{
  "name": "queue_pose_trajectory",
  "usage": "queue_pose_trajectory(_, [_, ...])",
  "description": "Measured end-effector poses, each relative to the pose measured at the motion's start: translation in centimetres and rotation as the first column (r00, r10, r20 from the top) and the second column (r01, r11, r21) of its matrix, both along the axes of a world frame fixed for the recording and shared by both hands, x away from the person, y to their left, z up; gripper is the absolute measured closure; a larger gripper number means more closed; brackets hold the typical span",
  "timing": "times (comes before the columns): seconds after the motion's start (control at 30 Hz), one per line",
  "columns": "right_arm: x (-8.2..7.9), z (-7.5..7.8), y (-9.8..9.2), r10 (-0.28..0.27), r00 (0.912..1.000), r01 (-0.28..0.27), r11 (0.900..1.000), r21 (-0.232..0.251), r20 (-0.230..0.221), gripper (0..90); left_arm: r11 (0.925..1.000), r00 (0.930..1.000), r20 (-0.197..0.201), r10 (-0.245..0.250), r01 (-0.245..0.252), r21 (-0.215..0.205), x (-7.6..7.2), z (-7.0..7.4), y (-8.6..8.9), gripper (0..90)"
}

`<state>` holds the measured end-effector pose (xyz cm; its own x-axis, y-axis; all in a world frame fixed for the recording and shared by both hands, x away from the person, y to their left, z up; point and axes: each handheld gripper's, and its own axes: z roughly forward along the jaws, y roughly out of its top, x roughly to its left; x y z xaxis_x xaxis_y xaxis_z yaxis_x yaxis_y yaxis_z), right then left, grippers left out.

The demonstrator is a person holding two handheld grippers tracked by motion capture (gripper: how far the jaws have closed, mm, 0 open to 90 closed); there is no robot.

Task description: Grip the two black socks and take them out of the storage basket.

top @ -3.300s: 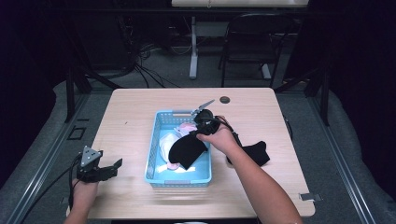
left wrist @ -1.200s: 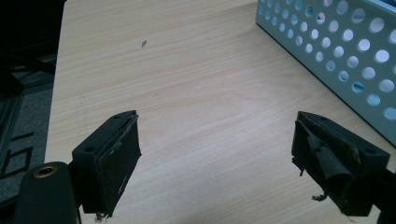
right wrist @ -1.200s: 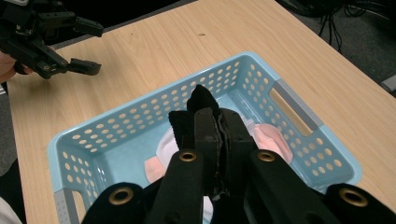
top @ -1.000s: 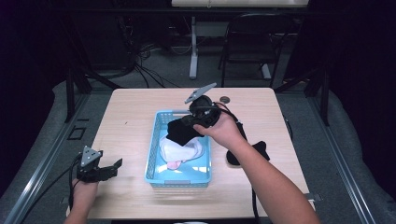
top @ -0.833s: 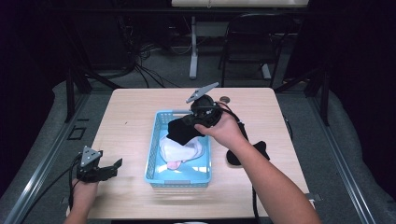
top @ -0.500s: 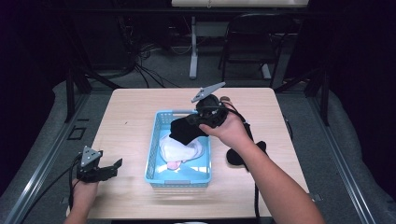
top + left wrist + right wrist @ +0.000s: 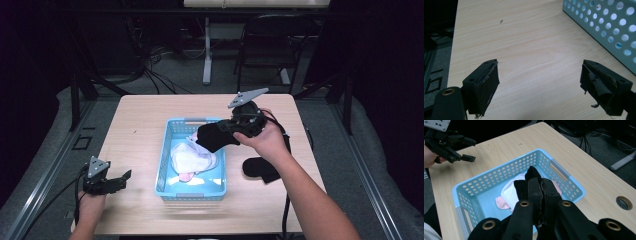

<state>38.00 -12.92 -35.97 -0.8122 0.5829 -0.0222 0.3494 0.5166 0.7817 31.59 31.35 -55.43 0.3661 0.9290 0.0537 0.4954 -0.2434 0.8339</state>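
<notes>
Right tongs (image 7: pixel 227 128) lift black sock (image 7: pixel 215 137) toward basket's (image 7: pixel 167 155) 2 o'clock, clamped shut on it; left tongs (image 7: pixel 540 82) idle, wide open, empty. Thin pinch could slip, dropping sock back in.

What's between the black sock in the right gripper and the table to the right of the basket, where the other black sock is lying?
Nothing visible. The black sock hangs from the right gripper over the blue basket, whose right wall lies below it, not blocking. The other black sock lies on open table.

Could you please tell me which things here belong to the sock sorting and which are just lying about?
In the job:
- black sock, clamped in the right tool
- blue basket
- white and pink socks
- second black sock

Lying about:
- left tool, open, idle
- table grommet
</notes>
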Motion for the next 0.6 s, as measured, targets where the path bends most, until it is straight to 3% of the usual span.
queue_pose_trajectory(0.23, [-0.5, 0.3, -2.4, -0.044, 0.9988, 0.044, 0.999, -0.006, 0.021, 87.1, 0.9999, 1.0000, -0.009, -0.003, 0.003, 0.014, 0.0, -0.1, -0.1, 15.4])
queue_pose_trajectory(0.6, [-1.6, 0.7, -3.9, -0.066, 0.9970, 0.065, 0.998, 0.005, 0.040, 87.1, 1.0000, 1.0000, 0.001, -0.002, 0.002, 0.007, -0.4, 0.0, 0.2, 15.4])
